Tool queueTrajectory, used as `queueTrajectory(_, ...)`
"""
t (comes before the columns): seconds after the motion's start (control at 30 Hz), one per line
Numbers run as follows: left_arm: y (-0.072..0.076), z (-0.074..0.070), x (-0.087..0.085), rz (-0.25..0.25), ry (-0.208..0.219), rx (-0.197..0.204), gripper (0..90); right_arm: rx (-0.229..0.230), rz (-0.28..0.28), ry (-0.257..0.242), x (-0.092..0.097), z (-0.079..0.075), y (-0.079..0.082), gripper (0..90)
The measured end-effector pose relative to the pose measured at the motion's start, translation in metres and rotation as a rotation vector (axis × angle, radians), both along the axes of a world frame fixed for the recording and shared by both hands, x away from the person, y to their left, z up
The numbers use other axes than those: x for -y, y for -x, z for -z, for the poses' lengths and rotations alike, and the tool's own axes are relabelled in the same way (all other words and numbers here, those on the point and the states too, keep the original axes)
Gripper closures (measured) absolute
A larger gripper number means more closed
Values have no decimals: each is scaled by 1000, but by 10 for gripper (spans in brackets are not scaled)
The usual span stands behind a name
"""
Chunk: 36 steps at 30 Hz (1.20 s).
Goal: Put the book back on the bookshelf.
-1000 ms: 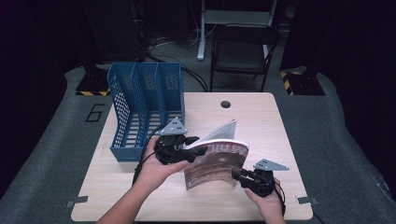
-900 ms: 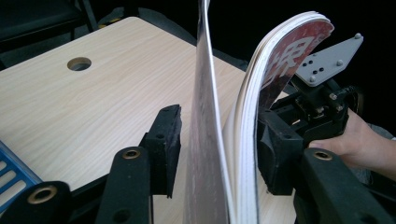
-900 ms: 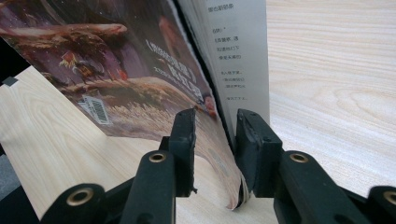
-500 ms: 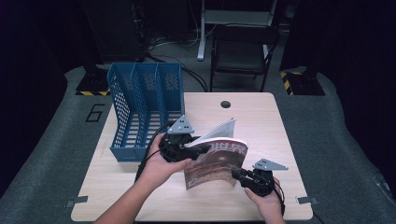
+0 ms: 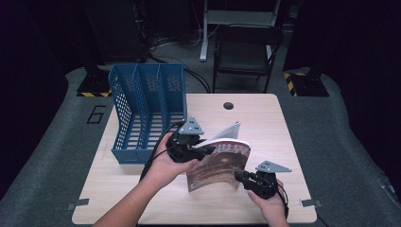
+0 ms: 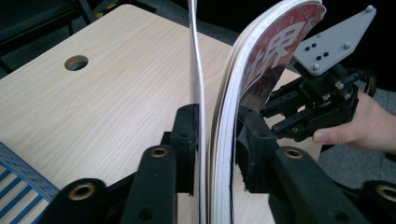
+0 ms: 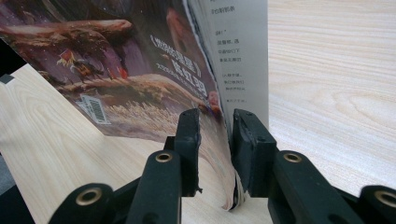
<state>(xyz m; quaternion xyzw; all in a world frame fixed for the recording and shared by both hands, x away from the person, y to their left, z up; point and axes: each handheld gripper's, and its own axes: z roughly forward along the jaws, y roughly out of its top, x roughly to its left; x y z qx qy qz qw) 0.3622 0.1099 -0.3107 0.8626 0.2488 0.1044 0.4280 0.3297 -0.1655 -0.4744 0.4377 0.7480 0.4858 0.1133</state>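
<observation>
A paperback book [image 5: 222,163] with a brown illustrated cover stands on edge over the table, its front cover fanned open. My left gripper [image 5: 208,150] is at its upper left edge. In the left gripper view the jaws [image 6: 217,135] have just been closing, and one pad is now on the loose white cover, the other on the book [image 6: 275,51]. My right gripper [image 5: 240,176] is shut on the lower right corner. In its own view the jaws [image 7: 217,135], which closed a little, have the book's [image 7: 140,70] edge between them.
A blue three-slot file holder [image 5: 146,104] stands at the table's left, just beyond the left hand. The wooden table [image 5: 265,123] has a cable hole [image 5: 229,105] near its far edge. A dark chair [image 5: 246,52] stands behind the table.
My left gripper has shifted slightly right, and its jaws have come in onto the book's edge. The book and my right gripper have stayed in place.
</observation>
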Motion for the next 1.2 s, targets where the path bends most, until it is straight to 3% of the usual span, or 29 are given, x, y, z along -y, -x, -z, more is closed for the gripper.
queueTrajectory(0.33, 1, -2, 7, -6, -43, -3, 770, 10, 5, 2, 0, 1, -2, 721)
queueTrajectory(0.77, 1, -4, 13, 29, -21, -37, 693, 14, 11, 2, -1, 1, -5, 719)
queueTrajectory(1.0, 3, -5, 15, 39, -55, -1, 706, 21, 25, 3, -2, 1, -6, 718)
queueTrajectory(1.2, 3, -6, 17, 53, -89, 3, 723, 20, 25, -1, -2, 1, -7, 714)
